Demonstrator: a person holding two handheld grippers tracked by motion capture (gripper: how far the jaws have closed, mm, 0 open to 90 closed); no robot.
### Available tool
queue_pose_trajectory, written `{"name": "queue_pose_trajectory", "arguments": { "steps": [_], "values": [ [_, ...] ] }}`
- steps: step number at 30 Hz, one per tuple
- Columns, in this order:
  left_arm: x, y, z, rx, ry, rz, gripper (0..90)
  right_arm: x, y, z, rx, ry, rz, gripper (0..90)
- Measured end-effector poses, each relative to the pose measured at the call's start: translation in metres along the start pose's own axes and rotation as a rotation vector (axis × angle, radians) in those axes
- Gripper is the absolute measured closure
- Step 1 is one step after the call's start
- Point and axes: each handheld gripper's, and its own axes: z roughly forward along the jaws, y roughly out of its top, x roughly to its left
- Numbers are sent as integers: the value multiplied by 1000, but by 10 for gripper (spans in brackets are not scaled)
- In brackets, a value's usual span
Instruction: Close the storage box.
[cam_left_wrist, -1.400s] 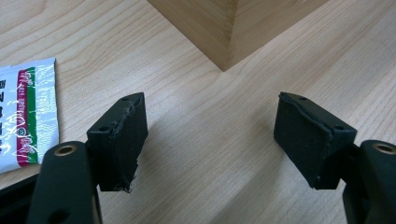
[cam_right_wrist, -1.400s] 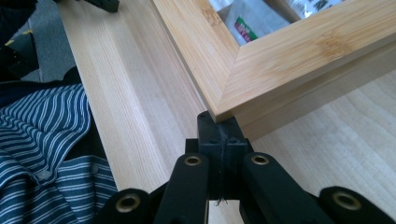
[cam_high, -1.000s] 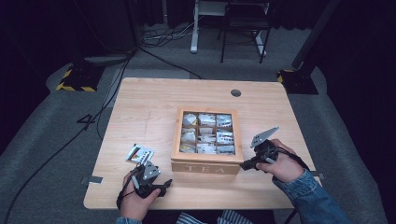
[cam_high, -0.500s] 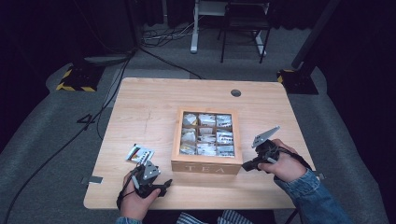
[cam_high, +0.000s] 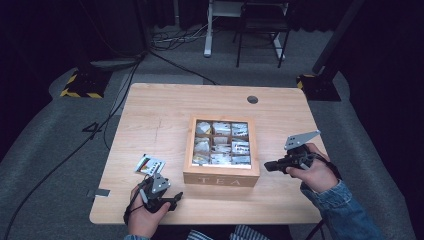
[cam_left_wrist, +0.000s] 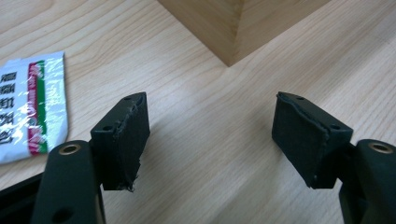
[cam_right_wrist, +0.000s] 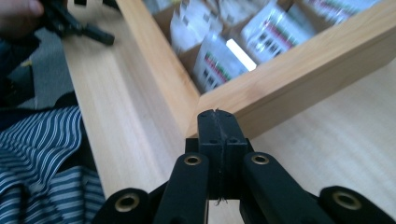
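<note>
Tea sachet (cam_left_wrist: 30, 107) lies flat on worktop (cam_high: 160, 115), just left of left gripper (cam_left_wrist: 212, 133) fingers, which stand open, empty. Light, thin, crinkly, slippery film; pinch one edge. Right gripper (cam_right_wrist: 218, 122) fingers pressed together, empty, at tea box (cam_high: 221, 176) corner

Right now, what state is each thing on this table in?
tea box: lid-less or open, compartments filled with packets
loose tea packet: flat on table, left of box
left gripper: fingers open, empty
right gripper: fingers shut, empty, at box corner
</note>
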Motion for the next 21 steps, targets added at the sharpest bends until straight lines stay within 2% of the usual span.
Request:
{"name": "queue_pose_trajectory", "arguments": {
  "steps": [4, 7, 8, 9, 11, 14, 18, 21],
  "values": [
    [2, -6, -5, -8, 20, -19, 311, -6, 2, -9, -100, -8, -20, 900],
    [3, -14, -9, -50, 31, -48, 330, -14, 5, -14, -166, -20, -15, 900],
    [4, -17, -11, -58, 41, -33, 337, -17, 6, -15, -179, -22, -15, 900],
    [5, -19, -12, -64, 35, -41, 361, -20, 6, -15, -177, -26, -9, 900],
    [8, -20, -13, -63, 32, -32, 378, -25, 7, -14, -181, -48, -8, 900],
    [10, -20, -14, -58, 36, -32, 378, -32, 6, -13, -185, -73, -1, 900],
    [13, -21, -16, -53, 45, -48, 378, -40, 2, -16, -193, -138, -3, 895],
    [16, -23, -18, -49, 48, -58, 378, -47, -3, -19, -215, -160, 12, 896]
  ]
}}
